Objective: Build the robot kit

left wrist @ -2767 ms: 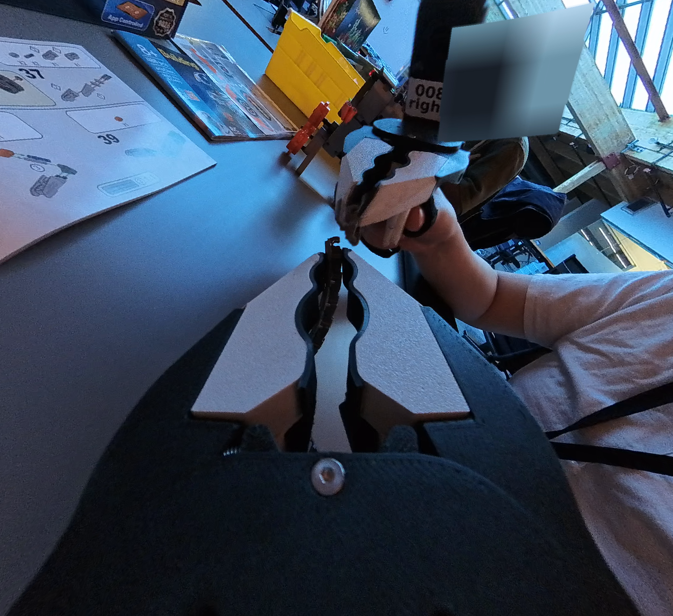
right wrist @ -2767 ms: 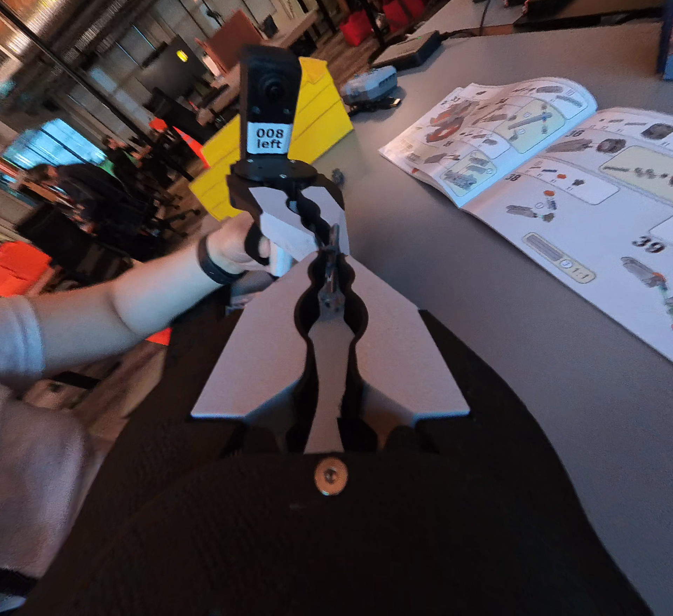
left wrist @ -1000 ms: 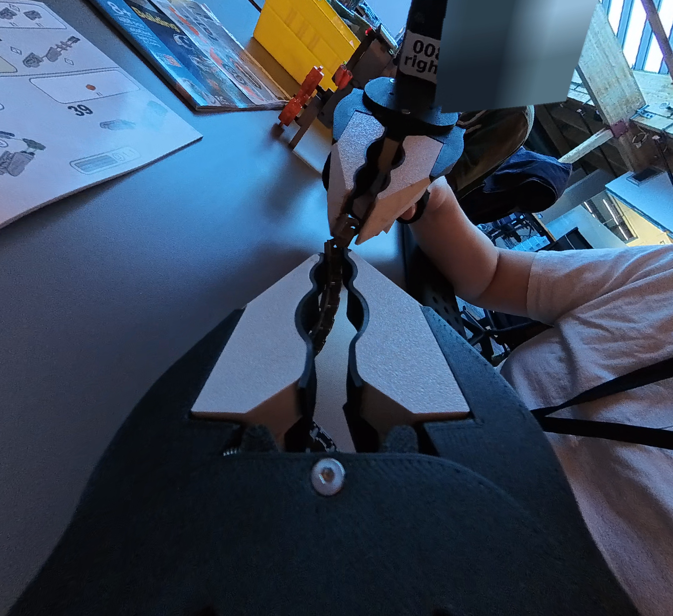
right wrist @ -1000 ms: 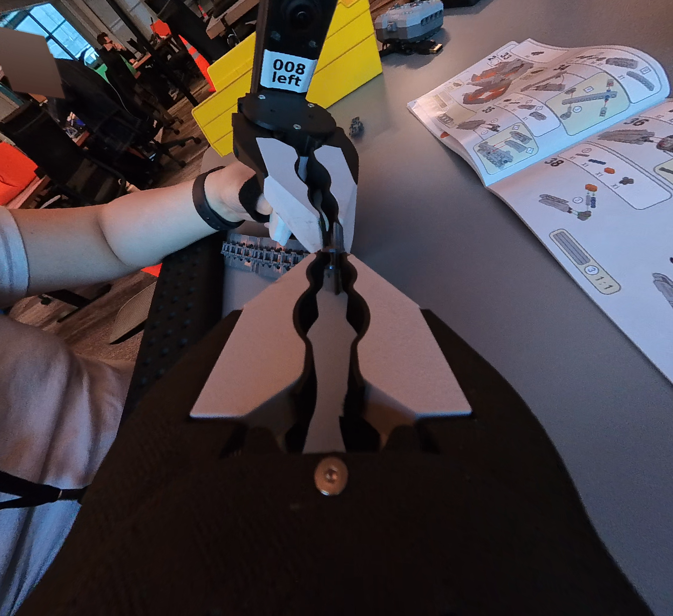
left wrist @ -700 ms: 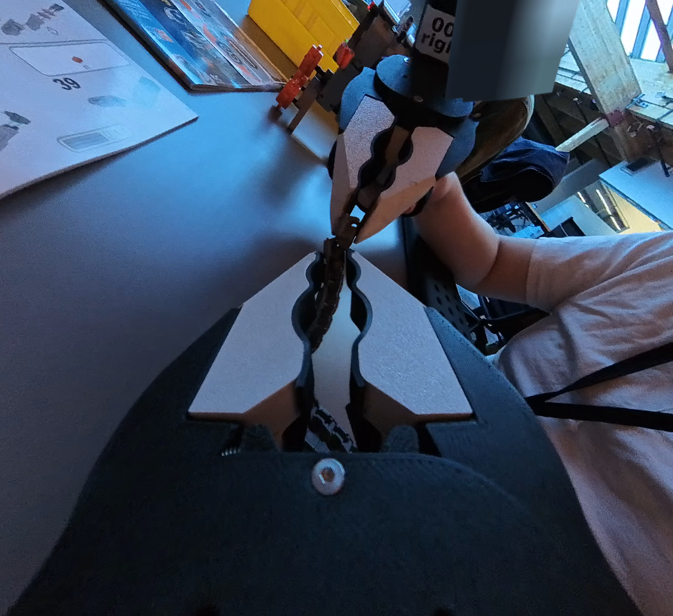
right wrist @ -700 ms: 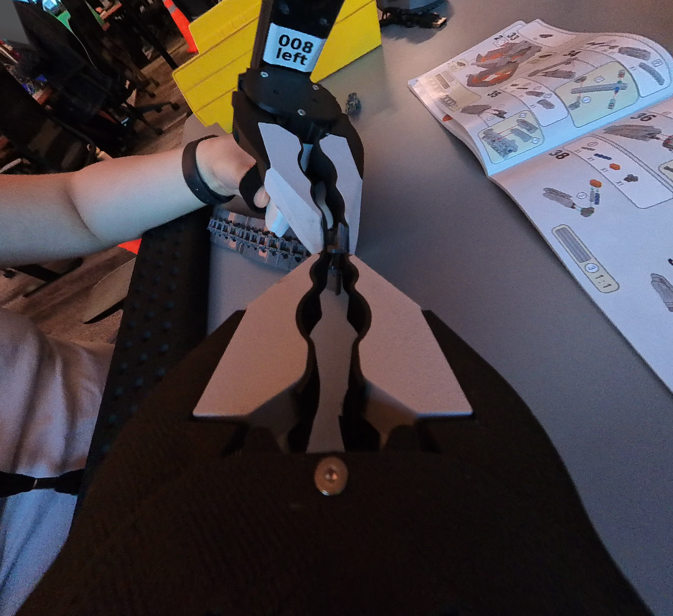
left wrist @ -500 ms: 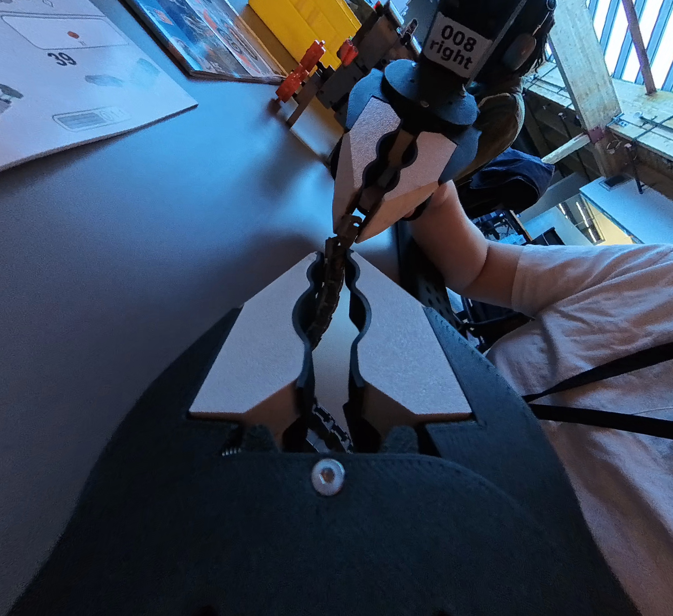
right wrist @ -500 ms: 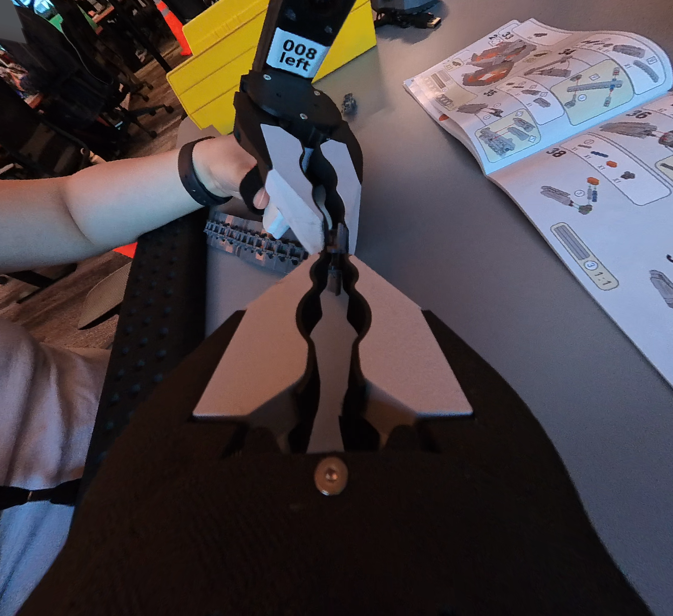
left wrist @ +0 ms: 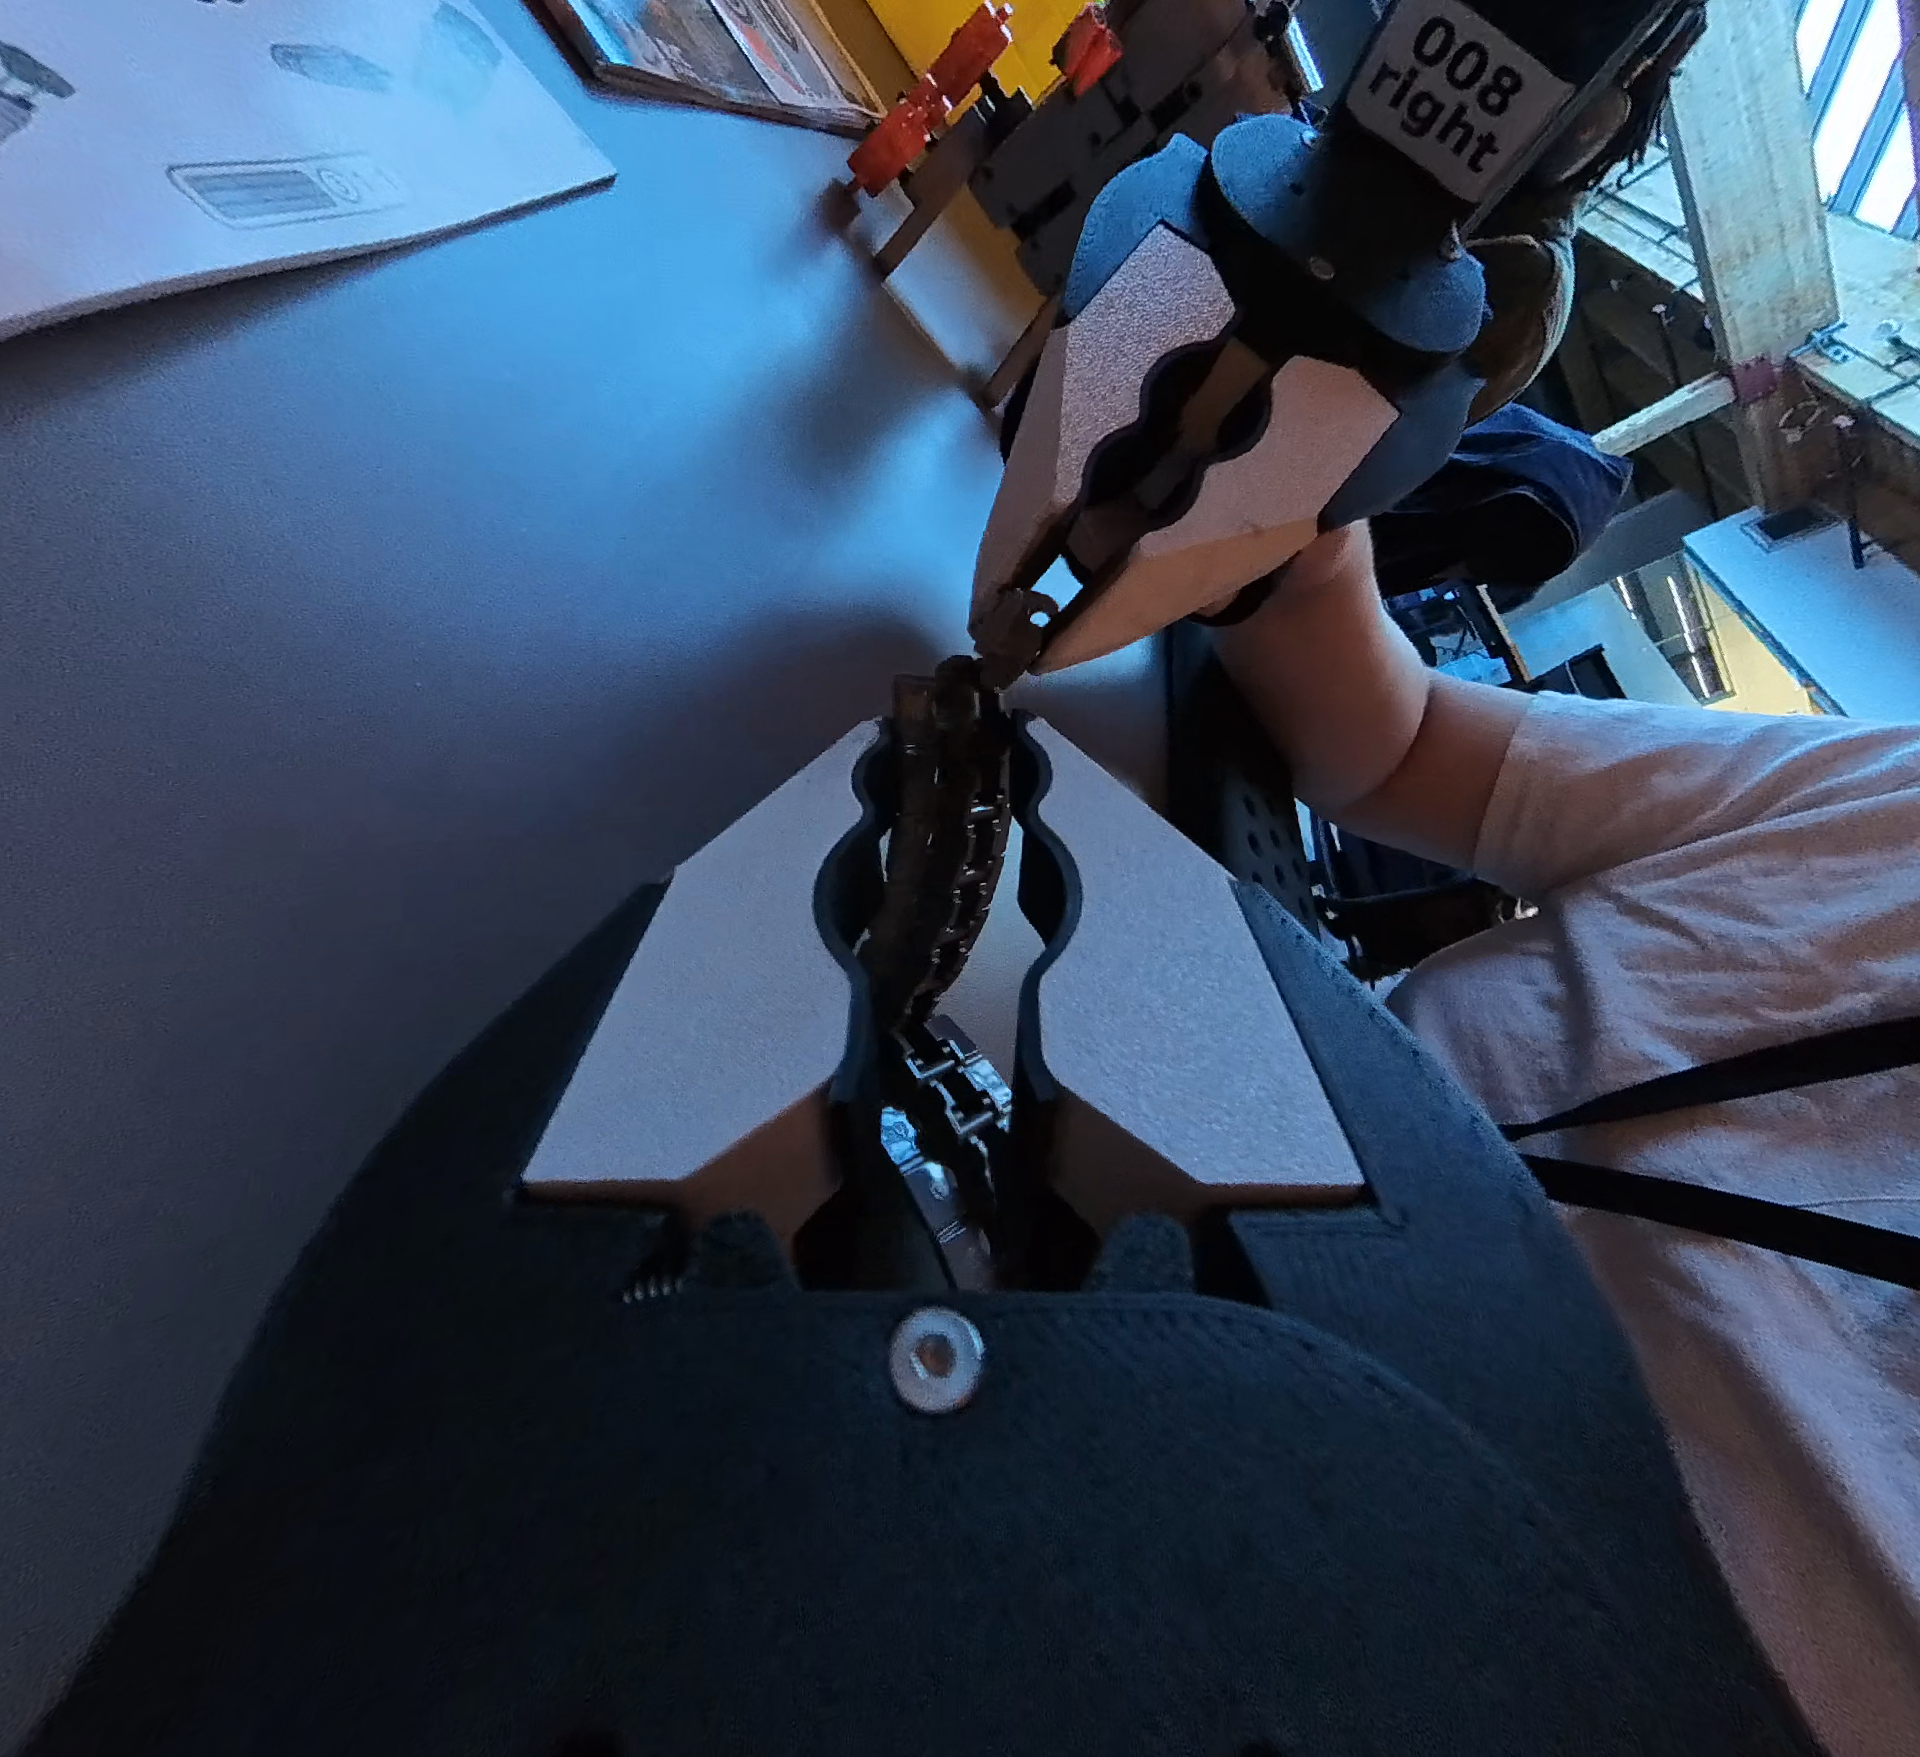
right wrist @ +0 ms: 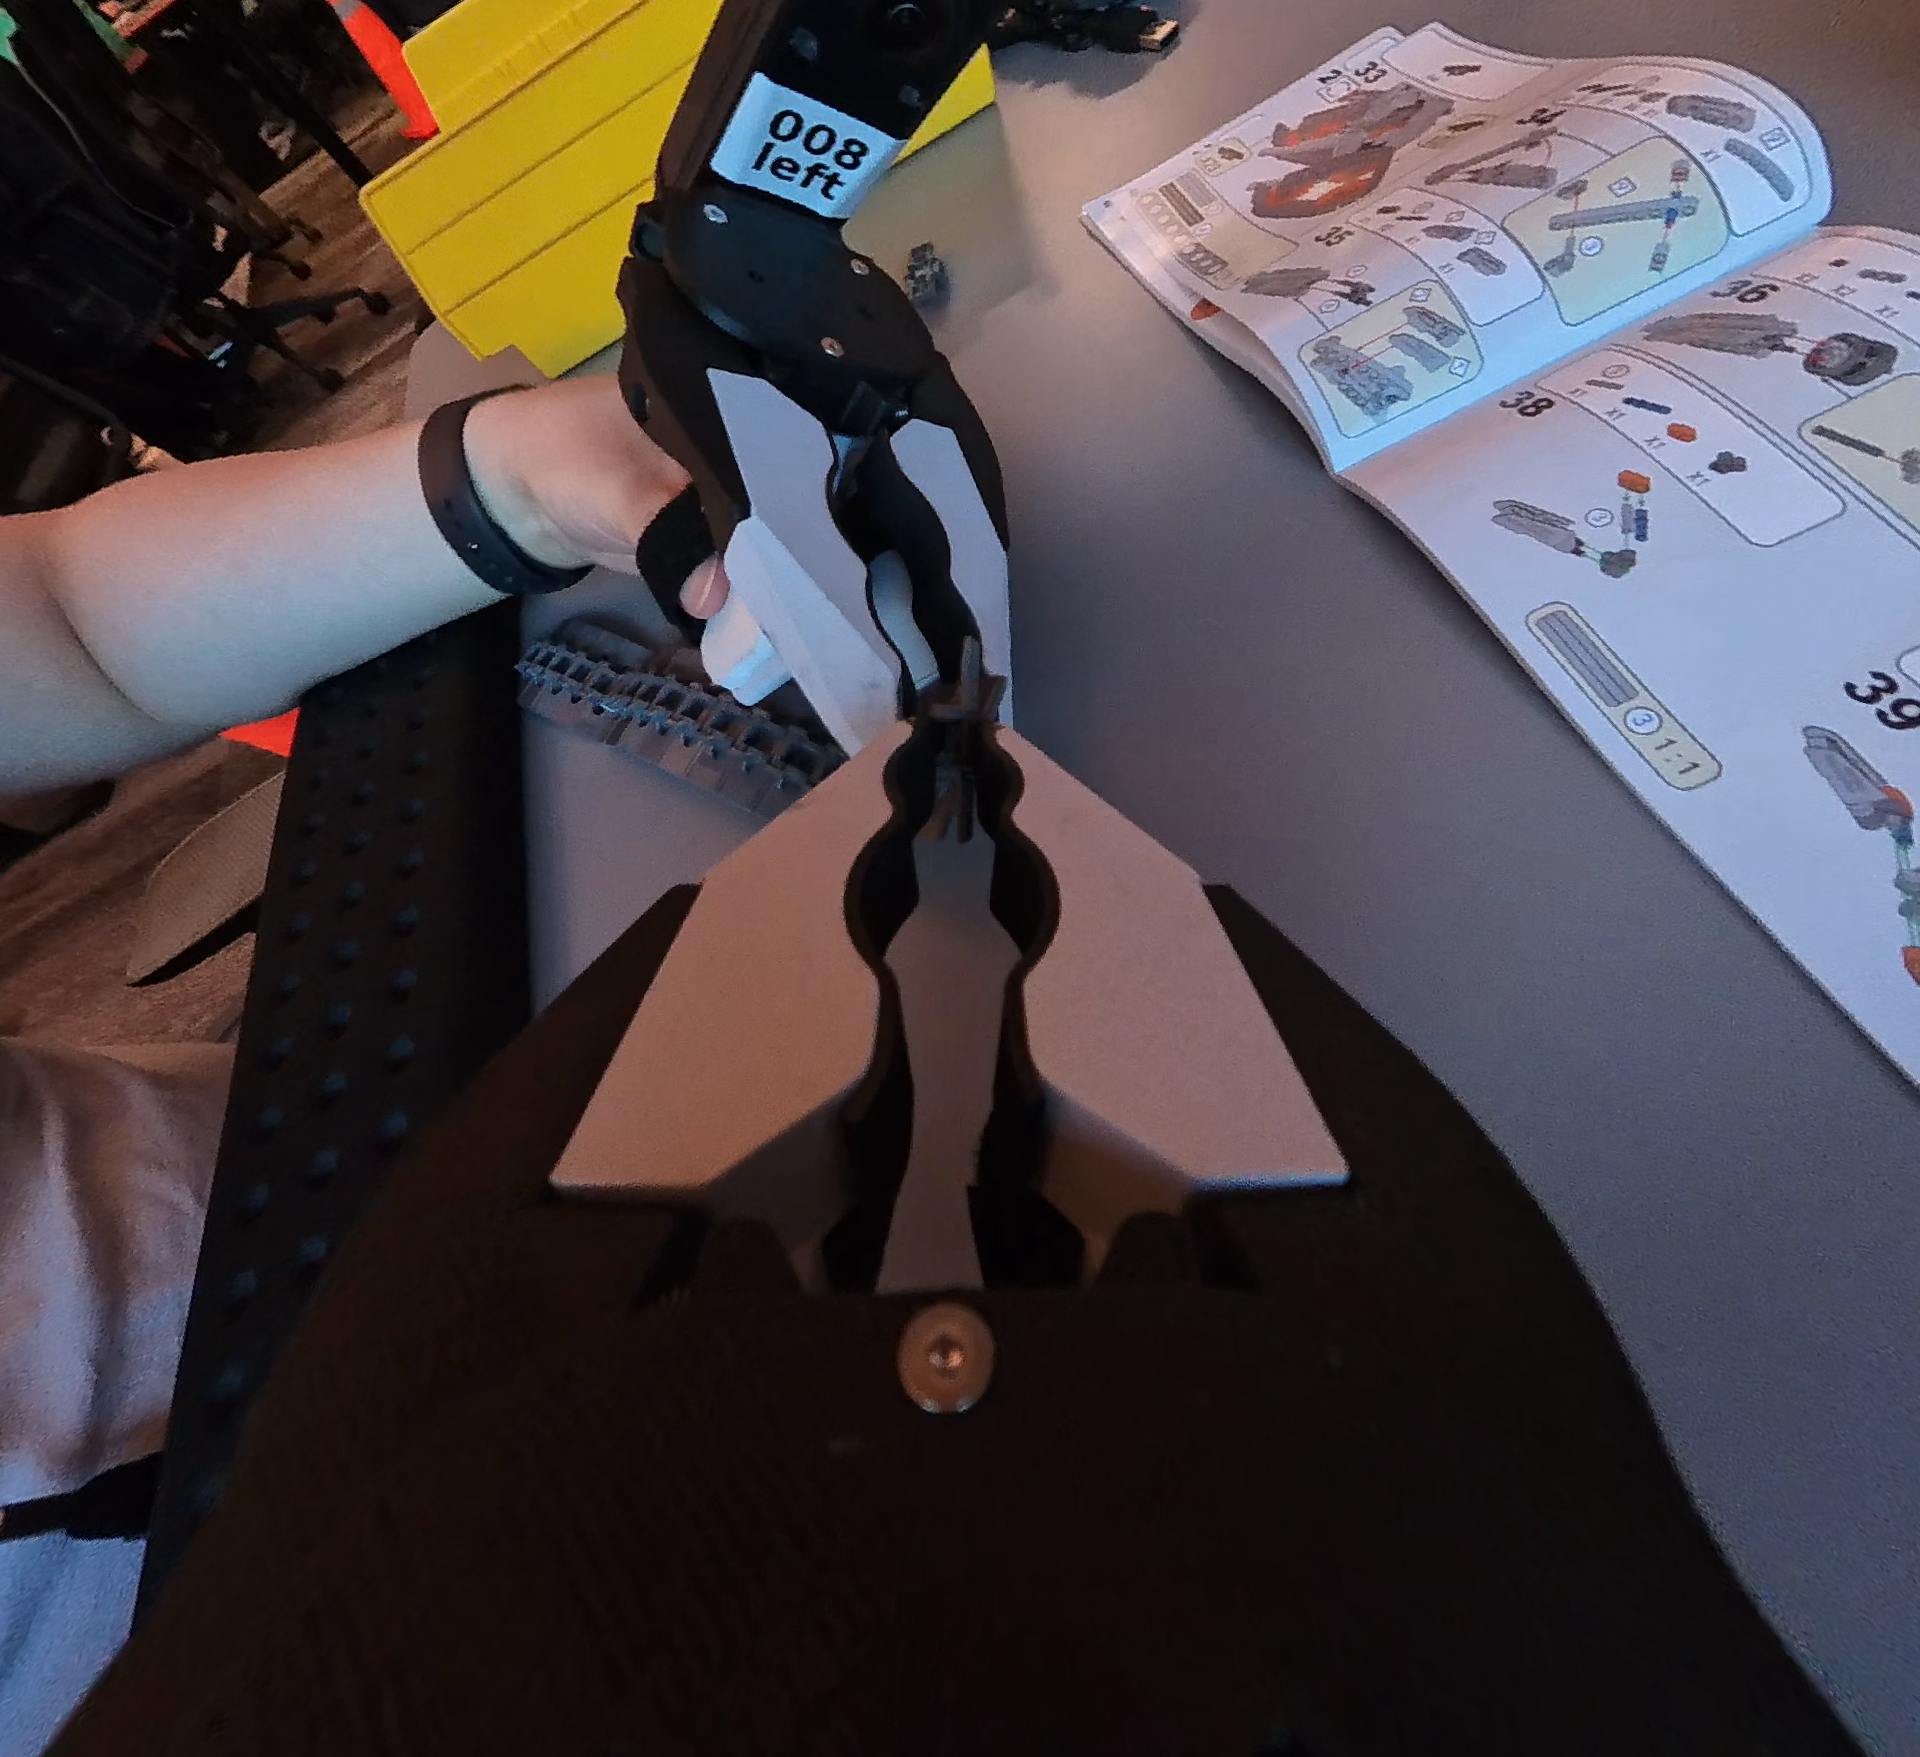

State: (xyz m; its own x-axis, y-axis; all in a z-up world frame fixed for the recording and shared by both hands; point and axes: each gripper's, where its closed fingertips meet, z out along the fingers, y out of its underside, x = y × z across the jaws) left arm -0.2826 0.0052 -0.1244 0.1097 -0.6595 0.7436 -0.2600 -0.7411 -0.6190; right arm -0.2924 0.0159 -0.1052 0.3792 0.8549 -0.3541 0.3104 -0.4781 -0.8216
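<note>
In the left wrist view my left gripper (left wrist: pixel 951 720) is shut on a dark tread chain (left wrist: pixel 940 876) that runs back along the gap between its fingers. The right gripper (left wrist: pixel 1013 642) faces it tip to tip and pinches a small dark link (left wrist: pixel 1006 621) that touches the chain's front end. In the right wrist view my right gripper (right wrist: pixel 954 741) is shut on that link (right wrist: pixel 954 788), and the left gripper (right wrist: pixel 940 668) meets it from above. Both are held just above the grey table (right wrist: pixel 1247 772).
A second grey tread strip (right wrist: pixel 665 731) lies by the table's near edge. An open instruction booklet (right wrist: pixel 1610 419) lies to the right, a yellow bin (right wrist: pixel 582 107) behind, with a small dark piece (right wrist: pixel 928 273) beside it. A part-built model with red parts (left wrist: pixel 1039 97) stands by the bin. Less than 4 cm separates the two grippers' tips.
The two grippers have closed the gap between them. The right gripper's link now touches the end of the chain in the left gripper. Both stay shut.
</note>
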